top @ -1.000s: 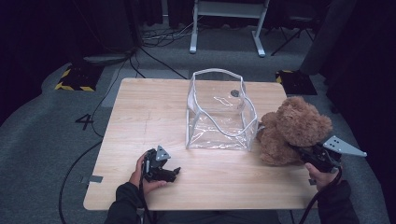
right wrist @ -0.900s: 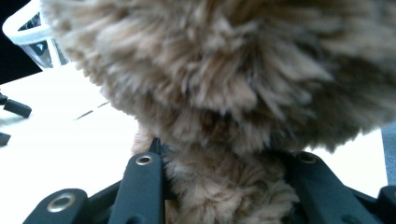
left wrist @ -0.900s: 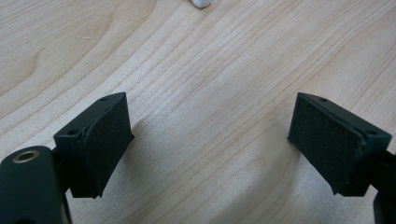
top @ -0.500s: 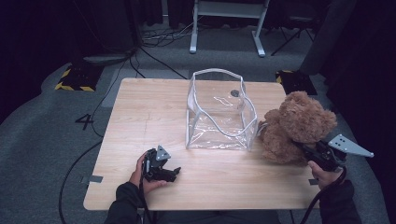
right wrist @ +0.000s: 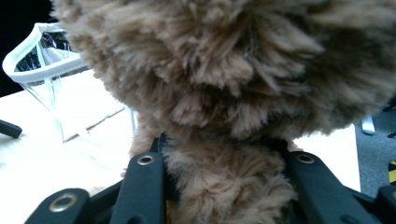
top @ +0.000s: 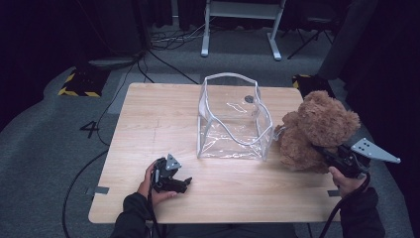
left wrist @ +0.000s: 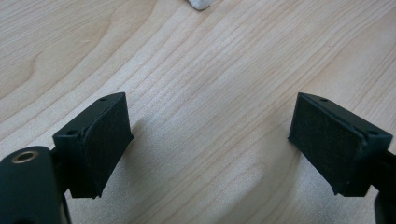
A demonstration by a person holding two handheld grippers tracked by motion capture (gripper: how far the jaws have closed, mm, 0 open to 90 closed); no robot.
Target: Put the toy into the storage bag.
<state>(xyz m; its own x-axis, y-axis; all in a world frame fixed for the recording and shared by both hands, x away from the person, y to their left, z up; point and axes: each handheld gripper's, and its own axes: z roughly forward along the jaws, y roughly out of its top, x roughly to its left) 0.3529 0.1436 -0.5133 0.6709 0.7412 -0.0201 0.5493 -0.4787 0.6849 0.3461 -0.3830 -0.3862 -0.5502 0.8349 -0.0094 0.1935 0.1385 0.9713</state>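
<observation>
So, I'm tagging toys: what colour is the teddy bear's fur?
Brown; the fluffy plush teddy bear shows best in the right gripper view.

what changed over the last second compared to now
The right gripper, shut on the teddy bear, has drawn slightly toward the table's right edge, and the bear leans a little further that way. The left gripper stayed resting open on the table; the clear bag has not moved.
</observation>
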